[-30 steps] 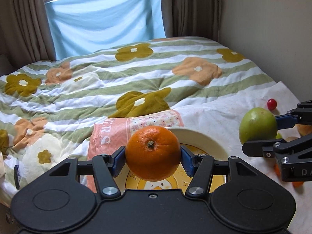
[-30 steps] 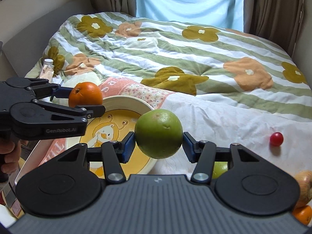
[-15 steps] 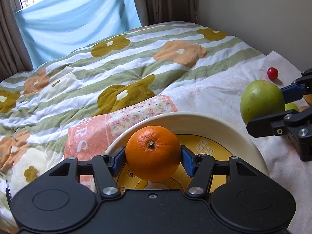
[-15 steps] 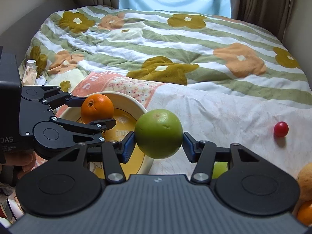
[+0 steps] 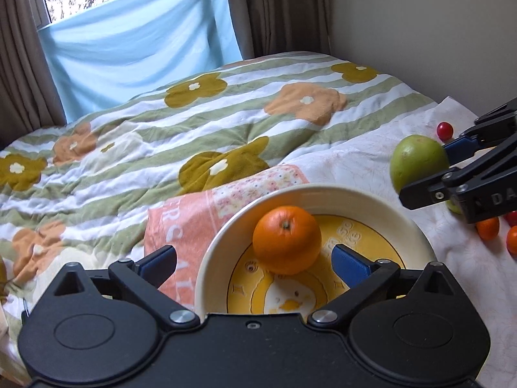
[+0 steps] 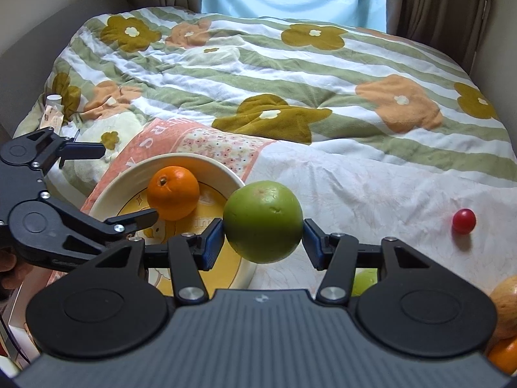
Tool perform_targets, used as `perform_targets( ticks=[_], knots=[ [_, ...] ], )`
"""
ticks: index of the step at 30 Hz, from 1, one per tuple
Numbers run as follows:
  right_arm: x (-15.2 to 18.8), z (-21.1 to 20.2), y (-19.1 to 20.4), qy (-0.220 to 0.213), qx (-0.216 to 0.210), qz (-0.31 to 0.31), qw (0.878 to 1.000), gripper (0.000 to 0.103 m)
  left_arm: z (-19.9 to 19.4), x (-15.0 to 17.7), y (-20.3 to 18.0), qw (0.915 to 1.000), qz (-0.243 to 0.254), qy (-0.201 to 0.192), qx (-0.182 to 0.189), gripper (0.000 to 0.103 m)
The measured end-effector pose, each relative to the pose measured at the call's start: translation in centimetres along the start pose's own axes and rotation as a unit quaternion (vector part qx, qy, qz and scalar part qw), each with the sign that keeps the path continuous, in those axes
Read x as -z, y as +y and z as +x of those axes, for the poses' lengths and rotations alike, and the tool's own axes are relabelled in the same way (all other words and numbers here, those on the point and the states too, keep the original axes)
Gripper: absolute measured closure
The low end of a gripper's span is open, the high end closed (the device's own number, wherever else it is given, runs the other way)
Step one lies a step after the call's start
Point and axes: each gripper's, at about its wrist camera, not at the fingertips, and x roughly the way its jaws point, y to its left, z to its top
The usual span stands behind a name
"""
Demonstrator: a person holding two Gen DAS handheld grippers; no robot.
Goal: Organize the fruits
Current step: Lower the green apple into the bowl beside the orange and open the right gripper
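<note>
An orange (image 5: pixel 287 240) lies in a cream bowl (image 5: pixel 323 194) with a yellow duck print; both also show in the right wrist view, the orange (image 6: pixel 173 192) inside the bowl (image 6: pixel 110 187). My left gripper (image 5: pixel 253 263) is open, its blue pads either side of the orange and apart from it. My right gripper (image 6: pixel 262 238) is shut on a large green fruit (image 6: pixel 263 221), held above the white cloth just right of the bowl; the fruit shows in the left wrist view (image 5: pixel 418 163).
The bowl sits on a pink towel (image 5: pixel 181 223) on a flowered quilt (image 6: pixel 258 74). On the white cloth (image 6: pixel 371 187) lie a red cherry tomato (image 6: pixel 464 221), small oranges (image 5: pixel 488 228), another green fruit (image 6: pixel 365 281) and a tan fruit (image 6: pixel 505 304). A wall stands at right.
My left gripper has opened and let go of the orange, which now rests in the bowl. My right gripper still holds the green fruit and has edged closer to the bowl.
</note>
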Motion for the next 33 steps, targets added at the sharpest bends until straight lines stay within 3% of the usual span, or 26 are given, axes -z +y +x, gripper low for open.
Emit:
perform_targets(
  ticks=[8, 18, 19, 22, 23, 33],
  knots=[
    [-0.1, 2.6, 3.1, 0.007, -0.017, -0.071, 0.997, 0.035, -2.1, 1.4, 1.6, 0.9991, -0.041, 0.008, 0.003, 0.0],
    [0.7, 5.0, 5.1, 0.014, -0.028, -0.107, 0.994, 0.035, -3.3, 2.5, 2.5, 0.9976, -0.068, 0.004, -0.013, 0.0],
    [0.8, 4.8, 5.2, 0.003, -0.026, -0.11, 0.994, 0.033, -3.3, 2.6, 2.5, 0.9975, -0.069, 0.003, -0.014, 0.0],
    [0.7, 4.0, 5.6, -0.024, -0.013, -0.122, 0.992, 0.003, -3.7, 2.6, 2.5, 0.9974, -0.07, 0.001, -0.017, 0.0],
    [0.6, 3.8, 5.8, -0.032, -0.002, -0.124, 0.992, 0.0, -3.8, 2.6, 2.5, 0.9973, -0.071, 0.001, -0.017, 0.0],
    [1.2, 1.9, 5.3, -0.023, 0.012, -0.093, 0.995, 0.0, -5.9, 2.3, 2.3, 0.9965, -0.08, -0.012, -0.018, 0.0]
  ],
)
